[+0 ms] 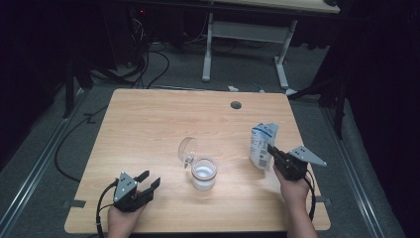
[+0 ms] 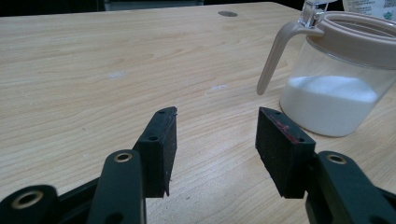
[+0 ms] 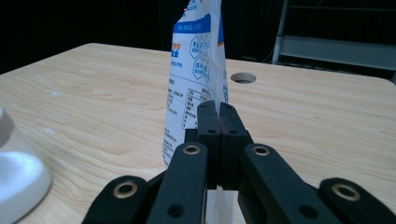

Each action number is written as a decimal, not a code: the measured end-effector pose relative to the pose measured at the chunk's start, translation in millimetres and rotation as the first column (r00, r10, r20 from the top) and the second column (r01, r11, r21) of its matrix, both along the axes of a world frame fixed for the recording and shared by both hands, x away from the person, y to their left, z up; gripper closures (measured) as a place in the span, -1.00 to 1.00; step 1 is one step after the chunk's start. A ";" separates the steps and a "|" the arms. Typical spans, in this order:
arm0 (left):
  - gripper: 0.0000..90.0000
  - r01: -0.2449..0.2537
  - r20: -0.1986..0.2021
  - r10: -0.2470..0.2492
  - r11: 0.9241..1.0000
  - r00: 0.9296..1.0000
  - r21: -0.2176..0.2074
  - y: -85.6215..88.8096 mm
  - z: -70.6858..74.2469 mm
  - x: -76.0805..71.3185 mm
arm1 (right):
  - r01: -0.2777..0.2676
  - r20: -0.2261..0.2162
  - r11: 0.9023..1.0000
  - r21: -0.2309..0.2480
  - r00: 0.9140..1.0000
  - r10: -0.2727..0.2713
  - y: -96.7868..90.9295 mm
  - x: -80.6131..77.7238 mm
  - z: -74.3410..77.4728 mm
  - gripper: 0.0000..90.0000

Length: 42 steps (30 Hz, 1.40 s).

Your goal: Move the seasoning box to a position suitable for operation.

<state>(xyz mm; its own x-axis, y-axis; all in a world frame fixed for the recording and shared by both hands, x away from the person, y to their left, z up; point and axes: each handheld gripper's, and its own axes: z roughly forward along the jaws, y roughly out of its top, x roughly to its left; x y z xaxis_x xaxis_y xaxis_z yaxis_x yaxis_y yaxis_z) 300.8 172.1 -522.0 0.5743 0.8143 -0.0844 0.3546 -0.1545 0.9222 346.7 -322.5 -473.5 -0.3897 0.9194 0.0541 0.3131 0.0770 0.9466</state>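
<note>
A white and blue bag (image 1: 261, 140) stands upright at the right of the wooden table (image 1: 148, 124). My right gripper (image 1: 270, 148) is shut on its lower edge, and the right gripper view shows the bag (image 3: 196, 60) pinched between the closed jaws of that gripper (image 3: 218, 111). A clear jar (image 1: 204, 173) holding white powder sits at the table's middle, its hinged lid (image 1: 188, 147) flipped up. My left gripper (image 1: 151, 177) rests near the front left, open and holding nothing. In the left gripper view, the jar (image 2: 336, 93) stands to the right beyond the left gripper (image 2: 216, 126).
A round cable hole (image 1: 236, 105) lies near the table's far edge. Beyond the table are another desk's white legs (image 1: 208, 44) and cables on the grey floor. The table's left half is bare wood.
</note>
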 end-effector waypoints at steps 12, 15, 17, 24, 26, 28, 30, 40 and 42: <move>0.07 0.011 -0.004 -0.011 1.000 1.000 0.004 -2.2 -1.1 0.3 | 0.028 0.005 1.000 -0.004 1.000 -0.028 -9.8 -2.5 -6.2 0.99; 0.07 0.014 -0.006 -0.014 1.000 1.000 0.004 -2.0 -1.3 0.8 | 0.033 0.005 0.999 -0.003 0.999 -0.033 -10.6 -5.2 -7.0 0.98; 0.07 0.017 -0.008 -0.017 1.000 1.000 0.003 -2.3 -1.4 1.3 | 0.032 0.005 0.999 -0.006 0.999 -0.031 -10.9 -6.6 -7.3 0.97; 0.07 0.035 -0.011 -0.035 0.999 0.999 0.010 -5.0 -1.7 2.2 | 0.036 -0.007 0.999 -0.008 0.999 -0.036 -13.4 -13.1 -9.3 0.92; 0.07 0.037 -0.012 -0.037 0.999 0.999 0.009 -5.2 -1.7 2.4 | 0.034 -0.008 0.999 -0.012 0.999 -0.035 -13.5 -14.3 -9.3 0.91; 0.07 0.038 -0.012 -0.038 0.999 0.999 0.008 -5.1 -1.6 2.5 | 0.036 -0.008 0.999 -0.012 0.999 -0.036 -13.2 -15.1 -9.5 0.89; 0.07 0.038 -0.013 -0.038 0.999 0.999 0.009 -5.1 -1.6 2.6 | 0.036 -0.010 0.999 -0.011 0.999 -0.036 -12.5 -15.6 -9.8 0.87; 0.06 0.039 -0.014 -0.039 0.999 0.999 0.014 -5.5 -2.3 2.7 | 0.040 -0.011 0.999 -0.010 0.999 -0.040 -11.6 -15.8 -10.2 0.76; 0.06 0.038 -0.015 -0.038 0.999 0.999 0.013 -5.5 -2.6 2.9 | 0.041 -0.013 0.999 -0.002 0.999 -0.042 -11.9 -15.7 -10.2 0.73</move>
<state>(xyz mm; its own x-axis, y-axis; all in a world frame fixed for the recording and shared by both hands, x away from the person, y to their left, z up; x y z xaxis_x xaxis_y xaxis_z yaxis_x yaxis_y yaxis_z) 303.7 166.5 -524.5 0.6039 0.7928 -0.0823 0.3613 -0.1803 0.9149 331.0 -334.4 -483.6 -0.3505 0.9348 0.0575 0.3281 0.0651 0.9424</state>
